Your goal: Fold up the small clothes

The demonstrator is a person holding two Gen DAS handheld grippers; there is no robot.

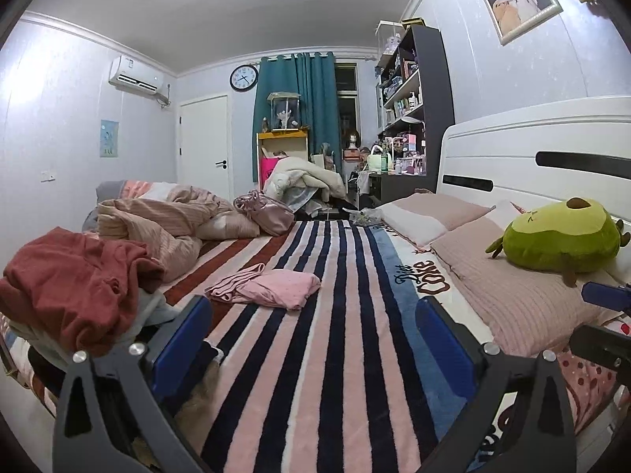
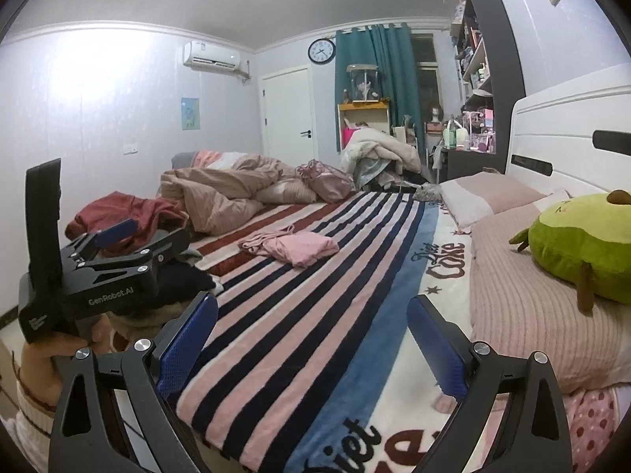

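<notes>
The left gripper point(image 1: 311, 339) hangs low over the blanket point(image 1: 335, 315), its blue pads set wide apart with nothing between them; the right gripper point(image 2: 311, 339) does the same, jaws spread and empty, just to the right of the left one; the left gripper also shows in the right wrist view, low at the left edge, gripped by a hand point(image 2: 47, 358). Ahead of both grippers and a little to the left, well apart from the fingers, the pink garment point(image 1: 268, 287) lies flat on the stripes, partly folded, with a looser crumpled piece touching its left side; in the right wrist view it sits ahead at point(image 2: 294, 246). Left of the left gripper, near its left finger, a red garment point(image 1: 75, 280) tops a heap of clothes. Farther ahead on the left lies a bunched duvet point(image 1: 157, 220); to the right, a green plush point(image 1: 560, 236) rests on a pillow point(image 1: 524, 295), against the headboard point(image 1: 544, 146).
</notes>
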